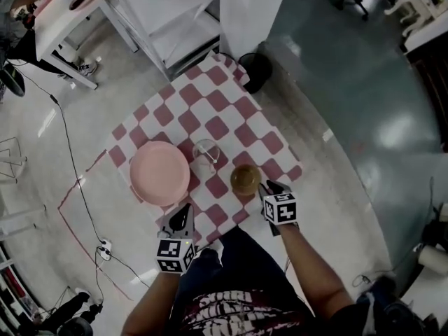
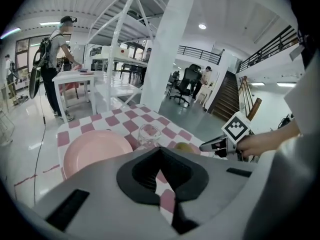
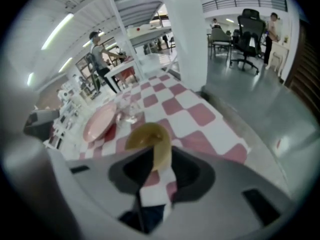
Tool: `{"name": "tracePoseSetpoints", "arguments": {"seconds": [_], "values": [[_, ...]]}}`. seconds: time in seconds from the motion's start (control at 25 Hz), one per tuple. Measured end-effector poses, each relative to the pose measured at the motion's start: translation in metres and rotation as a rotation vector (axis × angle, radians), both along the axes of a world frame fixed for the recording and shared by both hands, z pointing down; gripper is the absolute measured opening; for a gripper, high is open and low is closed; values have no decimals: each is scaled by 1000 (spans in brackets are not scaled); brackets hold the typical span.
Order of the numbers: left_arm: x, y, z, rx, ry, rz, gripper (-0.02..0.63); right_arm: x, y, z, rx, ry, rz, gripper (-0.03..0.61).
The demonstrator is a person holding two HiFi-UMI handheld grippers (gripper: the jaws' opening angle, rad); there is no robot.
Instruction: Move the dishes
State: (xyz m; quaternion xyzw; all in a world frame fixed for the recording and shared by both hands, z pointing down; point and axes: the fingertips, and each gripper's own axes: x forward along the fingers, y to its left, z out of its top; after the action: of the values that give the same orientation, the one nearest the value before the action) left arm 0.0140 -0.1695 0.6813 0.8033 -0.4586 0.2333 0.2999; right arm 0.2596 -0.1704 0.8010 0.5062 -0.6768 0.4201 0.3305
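A table under a pink-and-white checked cloth [image 1: 231,121] carries a pink plate [image 1: 159,172], a clear glass [image 1: 206,152] and a yellow-brown bowl [image 1: 246,179]. My right gripper [image 1: 269,187] is at the bowl's near right side. In the right gripper view its jaws [image 3: 156,156] stand apart, and the bowl's [image 3: 145,135] near rim shows in the gap, which is wider than the rim. My left gripper [image 1: 183,214] hangs over the table's near edge, just below the plate, shut with nothing in it [image 2: 161,156]. The plate [image 2: 95,149] and glass [image 2: 149,135] lie ahead of it.
A white column [image 1: 252,12] with a black object [image 1: 253,68] at its foot stands just past the table's far corner. A white table [image 1: 66,12] with a person [image 2: 52,59] beside it is at the far left. Cables and a power strip [image 1: 105,247] lie on the floor at left.
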Motion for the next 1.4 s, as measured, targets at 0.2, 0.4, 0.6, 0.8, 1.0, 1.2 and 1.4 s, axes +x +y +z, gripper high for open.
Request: {"name": "tracePoseSetpoints", "arguments": {"seconds": [0.2, 0.4, 0.6, 0.8, 1.0, 1.2, 1.4], "values": [[-9, 0, -4, -8, -37, -37, 25, 5, -3, 31, -81, -26, 15, 130], [-28, 8, -1, -27, -54, -97, 25, 5, -3, 48, -131, -53, 24, 110], [-44, 19, -3, -29, -44, -142, 25, 4, -9, 55, -165, -66, 46, 44], [-66, 18, -4, -12, -28, -175, 24, -5, -9, 46, -172, -54, 23, 37], [-85, 14, -5, -3, -11, -168, 24, -19, 2, 27, -167, -61, 54, 37], [-114, 11, -7, 12, 3, -141, 23, -47, 17, 6, -154, -97, 126, 37], [-157, 2, -12, 29, 12, -143, 25, -94, 21, -11, -134, -132, 150, 37]]}}
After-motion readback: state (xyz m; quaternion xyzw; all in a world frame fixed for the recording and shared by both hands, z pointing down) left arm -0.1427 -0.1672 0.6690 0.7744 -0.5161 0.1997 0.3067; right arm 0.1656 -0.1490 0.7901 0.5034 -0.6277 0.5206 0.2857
